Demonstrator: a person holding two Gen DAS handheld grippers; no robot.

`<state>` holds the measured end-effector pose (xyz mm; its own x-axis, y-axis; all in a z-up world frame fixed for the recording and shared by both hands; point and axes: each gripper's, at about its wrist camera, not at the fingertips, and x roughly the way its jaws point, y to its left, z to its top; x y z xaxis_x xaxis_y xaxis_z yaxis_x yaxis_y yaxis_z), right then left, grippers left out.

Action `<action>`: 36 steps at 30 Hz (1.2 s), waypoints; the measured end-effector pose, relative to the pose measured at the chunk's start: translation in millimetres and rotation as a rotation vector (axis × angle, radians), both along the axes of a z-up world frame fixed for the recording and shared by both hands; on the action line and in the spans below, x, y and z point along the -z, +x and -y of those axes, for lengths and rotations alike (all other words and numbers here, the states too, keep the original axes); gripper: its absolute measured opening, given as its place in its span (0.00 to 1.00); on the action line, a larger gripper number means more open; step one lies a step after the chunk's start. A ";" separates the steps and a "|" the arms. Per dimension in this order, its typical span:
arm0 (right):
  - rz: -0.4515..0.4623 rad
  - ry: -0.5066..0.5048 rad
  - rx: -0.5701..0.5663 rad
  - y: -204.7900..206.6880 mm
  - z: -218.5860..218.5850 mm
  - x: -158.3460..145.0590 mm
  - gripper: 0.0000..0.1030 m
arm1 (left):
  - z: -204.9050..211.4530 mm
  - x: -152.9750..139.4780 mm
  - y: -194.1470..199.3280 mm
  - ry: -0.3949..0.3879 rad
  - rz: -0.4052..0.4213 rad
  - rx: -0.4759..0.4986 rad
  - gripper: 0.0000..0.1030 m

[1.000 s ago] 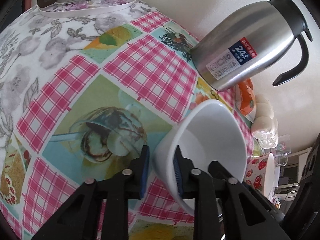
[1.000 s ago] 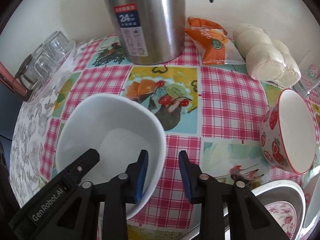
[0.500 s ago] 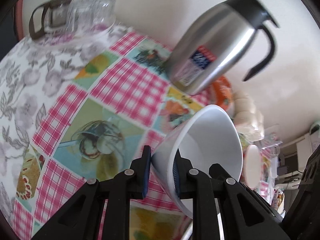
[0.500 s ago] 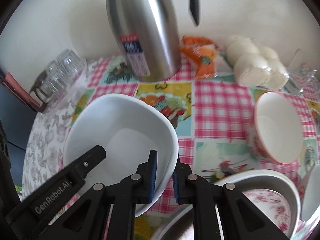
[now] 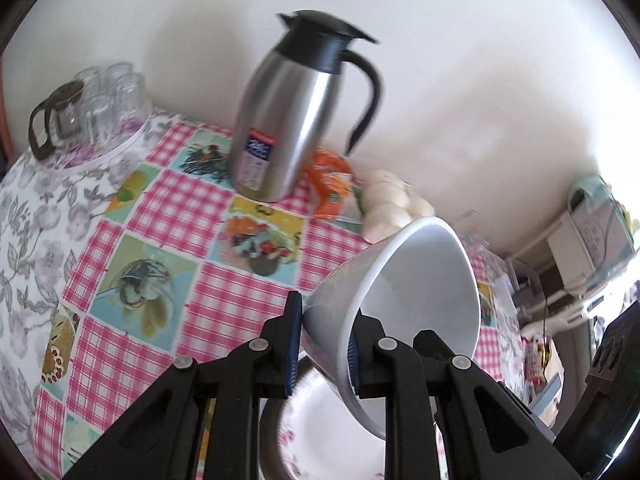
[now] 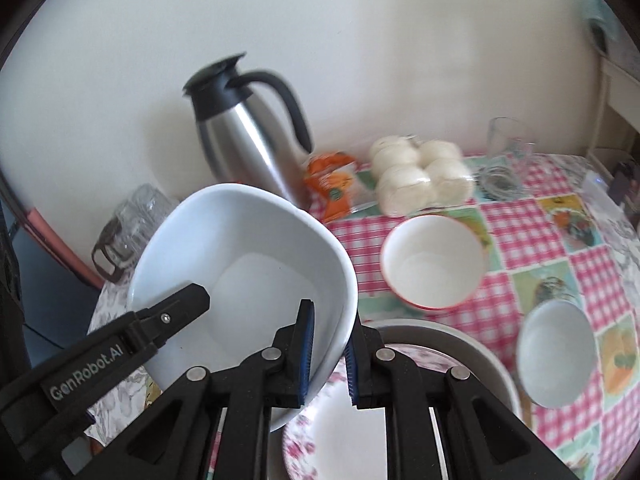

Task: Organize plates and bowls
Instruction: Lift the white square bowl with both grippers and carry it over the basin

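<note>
White bowl (image 6: 244,264): rim clamped by left tongs (image 5: 322,344) and right tongs (image 6: 328,350) on opposite sides, apparently sharing its weight; floral plate (image 6: 344,440) directly beneath, likely stacking target.

Steel thermos jug (image 5: 292,128), orange packet (image 5: 332,184), bagged buns (image 6: 420,176), glass cups (image 5: 108,100)

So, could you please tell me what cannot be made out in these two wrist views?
- Flowered plate: right wrist view, mostly hidden by the right gripper and cut by the bottom edge.
- What lies under the white bowl: both views, the bowl covers it.
- Thermos label text: left wrist view, blurred and too small.
- Glasses: right wrist view, blurred, partly behind the bowl; count unclear.
- Shelf items at far right: left wrist view, tiny, overexposed.
</note>
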<state>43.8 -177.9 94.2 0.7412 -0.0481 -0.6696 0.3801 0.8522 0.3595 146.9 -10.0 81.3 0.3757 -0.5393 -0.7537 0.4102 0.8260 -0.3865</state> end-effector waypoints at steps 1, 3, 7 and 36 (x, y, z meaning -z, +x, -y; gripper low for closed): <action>0.007 0.003 0.008 -5.6 2.5 -1.3 0.15 | 3.7 -2.6 -5.8 0.004 0.006 0.009 0.20; 0.018 0.006 0.022 -18.9 7.7 -2.6 0.15 | 9.7 -5.7 -16.5 0.014 0.013 0.021 0.20; 0.024 0.008 0.046 -40.8 17.0 -1.0 0.15 | 19.9 -4.4 -33.5 0.014 0.003 0.046 0.20; -0.102 0.179 0.037 -91.5 35.1 60.0 0.17 | 45.2 46.8 -69.5 0.185 -0.098 0.093 0.20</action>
